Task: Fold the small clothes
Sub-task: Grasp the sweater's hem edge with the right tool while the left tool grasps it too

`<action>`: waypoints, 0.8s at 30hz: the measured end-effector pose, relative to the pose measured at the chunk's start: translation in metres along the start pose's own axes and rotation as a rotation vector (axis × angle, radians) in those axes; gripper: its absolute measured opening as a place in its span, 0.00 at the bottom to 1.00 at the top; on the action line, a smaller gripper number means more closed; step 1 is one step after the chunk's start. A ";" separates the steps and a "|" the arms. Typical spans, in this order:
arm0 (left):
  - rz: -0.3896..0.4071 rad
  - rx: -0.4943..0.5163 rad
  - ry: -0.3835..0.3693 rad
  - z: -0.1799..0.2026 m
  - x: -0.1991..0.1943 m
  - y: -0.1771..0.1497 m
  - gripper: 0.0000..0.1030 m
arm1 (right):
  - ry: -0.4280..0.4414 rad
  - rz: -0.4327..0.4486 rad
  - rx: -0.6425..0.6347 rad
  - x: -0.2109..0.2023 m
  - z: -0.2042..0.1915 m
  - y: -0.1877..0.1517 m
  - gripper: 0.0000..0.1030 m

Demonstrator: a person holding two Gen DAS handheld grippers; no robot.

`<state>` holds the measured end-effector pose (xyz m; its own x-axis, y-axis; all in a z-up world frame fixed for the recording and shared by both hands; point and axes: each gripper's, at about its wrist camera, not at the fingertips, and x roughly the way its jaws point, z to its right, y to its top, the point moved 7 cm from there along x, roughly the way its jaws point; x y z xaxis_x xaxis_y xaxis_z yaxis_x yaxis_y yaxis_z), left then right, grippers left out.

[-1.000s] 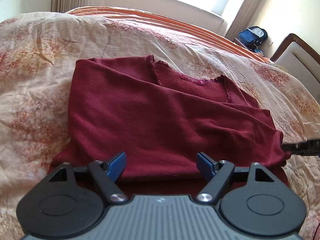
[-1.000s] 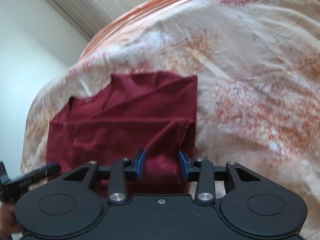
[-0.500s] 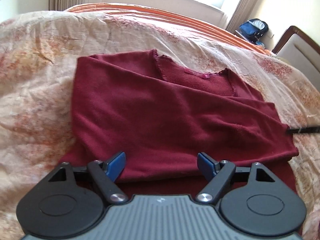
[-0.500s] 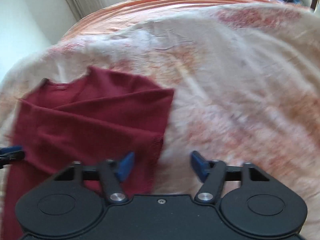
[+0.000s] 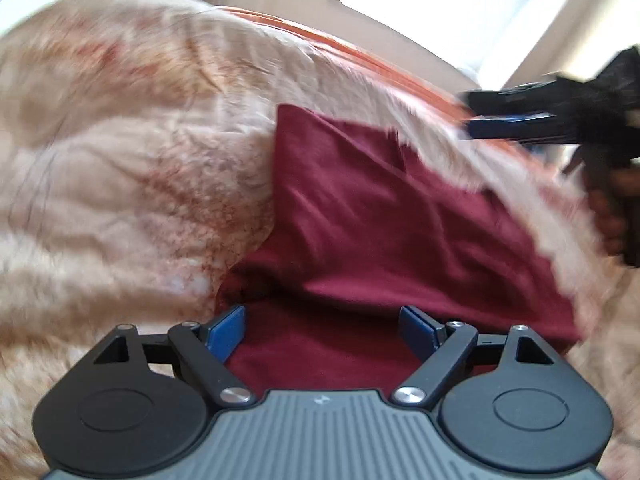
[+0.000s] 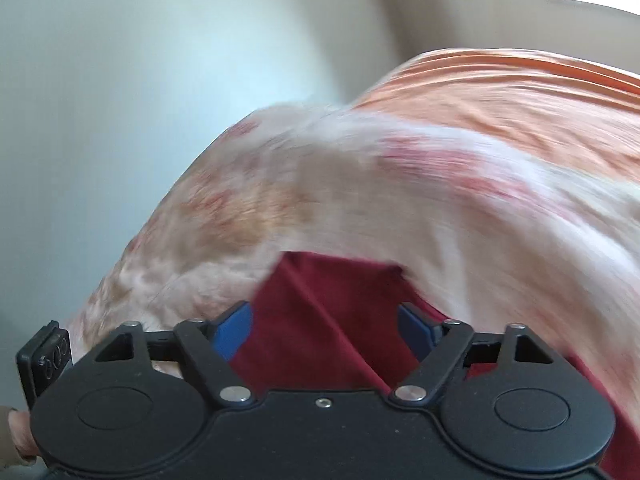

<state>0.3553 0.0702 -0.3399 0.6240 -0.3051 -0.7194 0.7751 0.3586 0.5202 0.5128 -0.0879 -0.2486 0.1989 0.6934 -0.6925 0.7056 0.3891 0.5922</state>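
Note:
A dark red knit top lies partly folded on the floral bedspread. My left gripper is open, its blue pads wide apart just above the near edge of the top. My right gripper is open too, low over another part of the red top. The right gripper also shows in the left wrist view, at the upper right, held by a hand above the bed. Both views are blurred by motion.
The bedspread has an orange striped border at its far side. A bright window and a pale wall lie beyond the bed. A small black block sits at the right gripper's left side.
Both grippers have swung round, so the views now face other ways and blur. The right gripper let go of the top's edge, opened wide and rose. The top lies as before.

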 end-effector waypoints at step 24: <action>-0.026 -0.308 -0.052 -0.049 0.027 0.013 0.32 | 0.068 -0.415 -0.142 0.162 -0.034 0.031 0.07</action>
<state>0.3771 0.1100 -0.3753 0.6149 -0.3599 -0.7017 0.7293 0.5980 0.3324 0.5436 0.0576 -0.3285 -0.1301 0.4970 -0.8580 0.6152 0.7191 0.3233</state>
